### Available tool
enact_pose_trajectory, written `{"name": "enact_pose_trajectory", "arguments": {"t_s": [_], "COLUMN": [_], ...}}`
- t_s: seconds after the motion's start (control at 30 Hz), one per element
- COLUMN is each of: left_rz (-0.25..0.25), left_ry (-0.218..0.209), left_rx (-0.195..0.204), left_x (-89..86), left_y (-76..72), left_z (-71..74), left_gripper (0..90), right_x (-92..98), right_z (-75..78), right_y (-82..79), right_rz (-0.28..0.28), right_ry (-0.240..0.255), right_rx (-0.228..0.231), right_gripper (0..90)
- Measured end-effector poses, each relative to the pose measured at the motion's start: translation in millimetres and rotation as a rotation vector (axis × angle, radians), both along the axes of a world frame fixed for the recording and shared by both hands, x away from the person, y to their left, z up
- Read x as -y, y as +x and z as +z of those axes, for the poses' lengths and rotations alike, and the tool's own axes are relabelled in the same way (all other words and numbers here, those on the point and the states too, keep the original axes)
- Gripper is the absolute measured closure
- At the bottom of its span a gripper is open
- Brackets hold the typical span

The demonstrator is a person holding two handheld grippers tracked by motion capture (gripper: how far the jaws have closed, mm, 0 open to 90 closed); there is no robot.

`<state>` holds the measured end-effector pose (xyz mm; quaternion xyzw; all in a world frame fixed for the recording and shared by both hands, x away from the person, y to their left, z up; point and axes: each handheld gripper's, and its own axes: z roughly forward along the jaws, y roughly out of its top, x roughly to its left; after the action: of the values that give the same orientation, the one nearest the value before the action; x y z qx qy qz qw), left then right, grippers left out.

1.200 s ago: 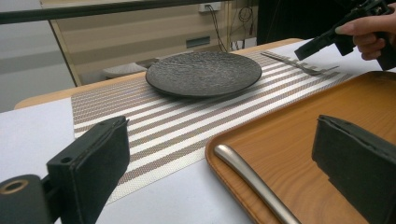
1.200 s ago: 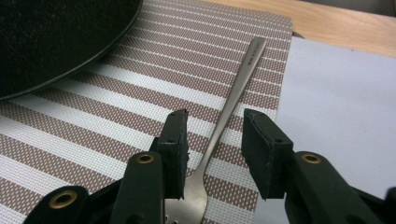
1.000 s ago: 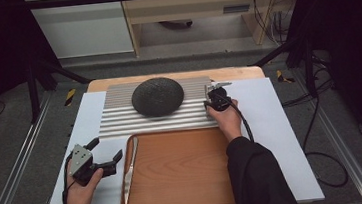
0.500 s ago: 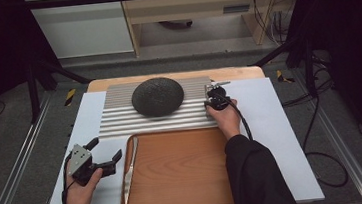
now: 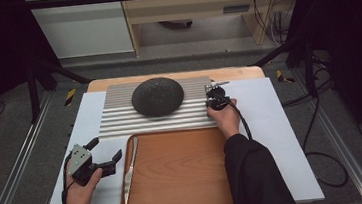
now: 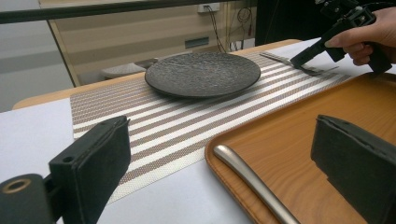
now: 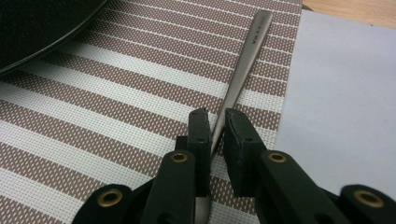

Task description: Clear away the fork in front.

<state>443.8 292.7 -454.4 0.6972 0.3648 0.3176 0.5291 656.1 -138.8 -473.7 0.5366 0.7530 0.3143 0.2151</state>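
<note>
My right claw (image 7: 215, 122) has just closed on the slim, matte-silver metal cutlery handle (image 7: 243, 65) lying flat on the brown-and-white striped woven placemat (image 7: 116, 107).

We are looking at a slim matte-steel fork (image 7: 243, 70) lying flat on the striped placemat (image 7: 116, 116), at about three o'clock from the dark round plate (image 5: 158, 96). Its handle is pointing toward one o'clock in the right gripper view, with its neck sitting between the right gripper (image 7: 215, 123)'s nearly closed jaws.
</note>
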Motion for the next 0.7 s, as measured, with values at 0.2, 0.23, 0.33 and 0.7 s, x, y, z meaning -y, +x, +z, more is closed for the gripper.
{"name": "enact_pose_trajectory", "arguments": {"t_s": [0.2, 0.23, 0.33, 0.7], "left_rz": [-0.001, 0.0, -0.001, -0.004], "left_ry": [0.003, 0.003, 0.004, 0.004], "left_rx": [0.0, 0.0, -0.001, -0.003], "left_x": [0.0, 0.0, 0.1, 0.4], "left_y": [0.0, 0.1, 0.1, 0.1], "left_z": [0.0, 0.0, 0.1, -0.1], "left_gripper": [5.0, 5.0, 5.0, 5.0], "right_x": [4.4, 5.4, 7.6, 13.6], "right_z": [1.8, 2.0, 2.5, 1.6], "right_y": [-1.7, -2.2, -4.6, -8.4], "right_rz": [0.001, 0.0, 0.003, 0.012], "right_ry": [0.001, 0.001, -0.001, 0.025], "right_rx": [-0.021, -0.024, -0.031, -0.033], "right_gripper": [83.4, 83.8, 84.6, 84.7]}}
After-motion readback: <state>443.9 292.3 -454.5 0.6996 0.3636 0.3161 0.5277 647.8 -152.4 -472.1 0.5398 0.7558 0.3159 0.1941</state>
